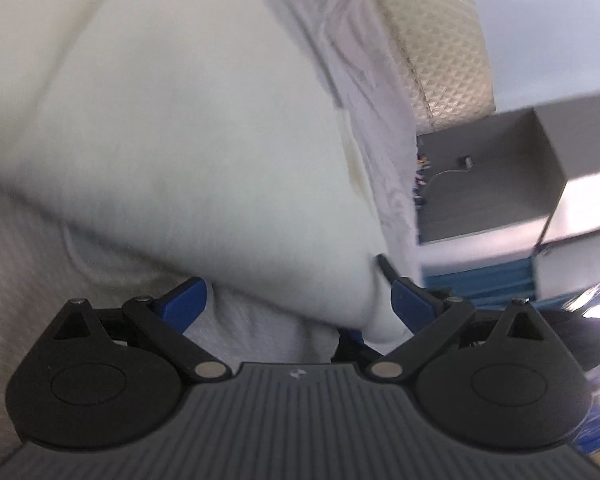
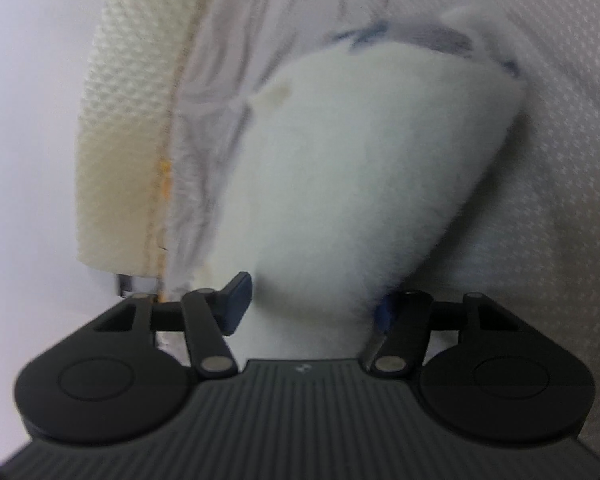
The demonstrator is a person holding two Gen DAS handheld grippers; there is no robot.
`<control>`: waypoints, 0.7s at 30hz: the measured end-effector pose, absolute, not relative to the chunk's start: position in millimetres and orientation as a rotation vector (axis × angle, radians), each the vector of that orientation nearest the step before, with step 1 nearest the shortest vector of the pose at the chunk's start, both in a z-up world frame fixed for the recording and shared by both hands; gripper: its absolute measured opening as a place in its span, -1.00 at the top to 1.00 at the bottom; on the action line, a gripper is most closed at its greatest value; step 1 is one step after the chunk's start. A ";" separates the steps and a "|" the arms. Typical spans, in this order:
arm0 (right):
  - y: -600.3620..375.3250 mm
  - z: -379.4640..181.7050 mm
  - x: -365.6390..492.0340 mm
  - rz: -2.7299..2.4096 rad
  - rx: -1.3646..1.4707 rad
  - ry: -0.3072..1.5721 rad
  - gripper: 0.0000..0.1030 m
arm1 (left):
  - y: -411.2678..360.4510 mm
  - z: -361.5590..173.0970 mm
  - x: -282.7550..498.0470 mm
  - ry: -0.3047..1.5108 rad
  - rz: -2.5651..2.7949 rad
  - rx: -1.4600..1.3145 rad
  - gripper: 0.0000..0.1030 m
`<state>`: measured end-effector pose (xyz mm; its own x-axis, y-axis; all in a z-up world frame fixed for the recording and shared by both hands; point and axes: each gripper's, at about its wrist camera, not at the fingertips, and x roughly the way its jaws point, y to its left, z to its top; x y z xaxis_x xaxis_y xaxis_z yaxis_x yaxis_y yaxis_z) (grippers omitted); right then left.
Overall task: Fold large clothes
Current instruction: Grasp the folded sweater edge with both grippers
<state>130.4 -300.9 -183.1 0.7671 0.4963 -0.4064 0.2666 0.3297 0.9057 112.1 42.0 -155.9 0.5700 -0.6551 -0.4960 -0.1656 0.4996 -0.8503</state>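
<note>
Mid-fold by my guess: white fleece garment [image 1: 188,128] fills frame centre on the bed sheet [image 1: 24,264], left gripper [image 1: 296,300] and right gripper [image 2: 310,300] both spread wide with fleece bunched between, clamping uncertain; squaring remains.

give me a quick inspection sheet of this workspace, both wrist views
surface: white textured bed sheet over a cream quilted mattress; the mattress edge shows in both views
job's things: white fluffy garment, bunched, lying on the sheet; it also fills the left wrist view
clutter: a thin white crumpled fabric lies between garment and mattress edge
grippers: left claw has fabric between its blue pads, grip unclear; right claw has the garment between its pads, grip unclear
cables: nothing seen
surroundings: grey cabinet and blue drawers beyond the bed; images blurred
</note>
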 end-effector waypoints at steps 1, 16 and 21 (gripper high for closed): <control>-301.8 -180.3 129.3 0.184 1.263 0.713 -0.24 | 44.6 -163.1 113.1 0.959 -0.353 -1.077 -0.95; -308.6 -176.0 114.2 0.108 1.241 0.692 -0.01 | 92.2 -184.9 104.6 0.812 0.070 -1.204 -0.53; -308.2 -186.7 117.6 0.056 1.216 0.704 0.00 | 92.5 -172.6 102.3 0.780 0.149 -1.074 -0.08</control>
<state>117.6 -308.2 -186.7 0.7893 0.4009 -0.4651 0.3228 0.3734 0.8697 102.3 92.5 -172.6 0.7292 -0.2516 -0.6364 -0.4685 0.4943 -0.7322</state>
